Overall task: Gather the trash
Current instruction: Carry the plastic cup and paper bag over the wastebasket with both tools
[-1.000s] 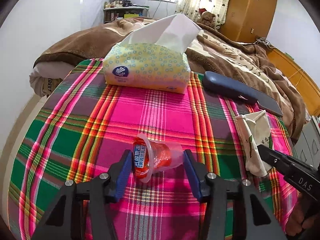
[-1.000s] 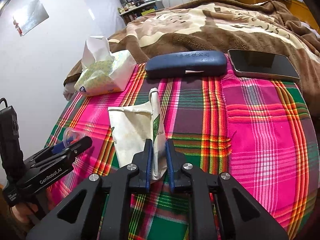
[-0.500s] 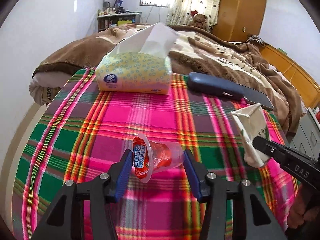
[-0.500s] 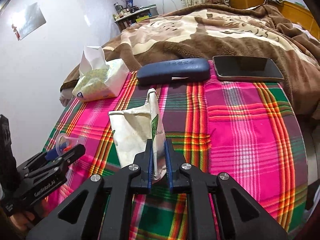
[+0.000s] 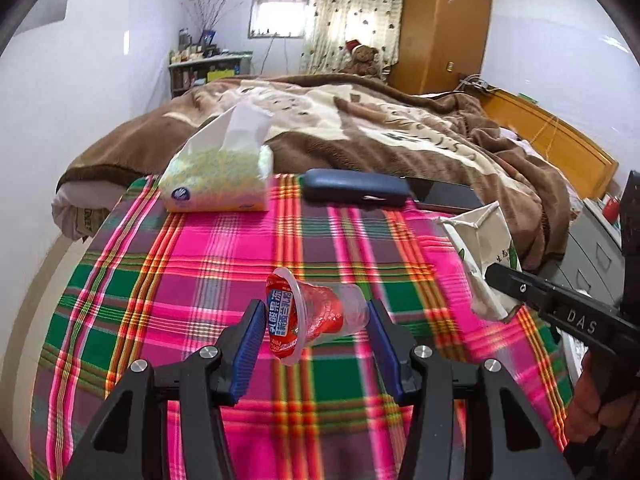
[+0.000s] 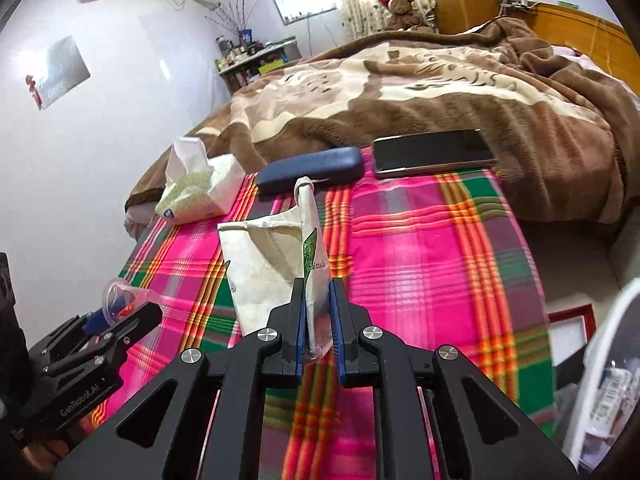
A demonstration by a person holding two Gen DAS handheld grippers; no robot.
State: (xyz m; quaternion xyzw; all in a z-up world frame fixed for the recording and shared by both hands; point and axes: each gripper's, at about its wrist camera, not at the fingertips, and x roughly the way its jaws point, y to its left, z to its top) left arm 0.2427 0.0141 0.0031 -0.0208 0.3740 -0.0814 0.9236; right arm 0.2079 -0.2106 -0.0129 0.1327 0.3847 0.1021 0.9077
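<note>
Both of my grippers have lifted away from the plaid cloth [image 5: 224, 264] since a second ago, and each has carried its piece of trash up with it, so the tissue pack [image 5: 218, 178] and the glasses case [image 5: 354, 189] now sit farther off in both views. In my left gripper [image 5: 316, 330] the jelly cup [image 5: 310, 314] lies on its side, its foil lid against the left pad and its clear base against the right, clear of the cloth. My right gripper [image 6: 318, 320] is closed nearly to its narrowest on the lower edge of the white paper bag [image 6: 272, 264], which stands upright from the pads with its top gaping. The cloth is pink, green and orange plaid and covers the surface in front of me; whether a desk lies under it I cannot tell. At its far edge the tissue pack, the blue glasses case and a dark phone [image 6: 434, 152] lie in a row, the phone just beside the case, against the brown blanket [image 6: 400, 80] of the bed. Beyond stand a teddy bear [image 5: 362, 60], patterned curtains [image 5: 354, 12], a wooden wardrobe [image 5: 444, 28] and a cluttered shelf [image 5: 208, 68]. The near and middle cloth is bare. To the left it drops off toward a white wall [image 6: 80, 140]; to the right, below its edge, a red-framed box [image 6: 570, 326] and a white rim [image 6: 600, 360] crowd the lower corner.
</note>
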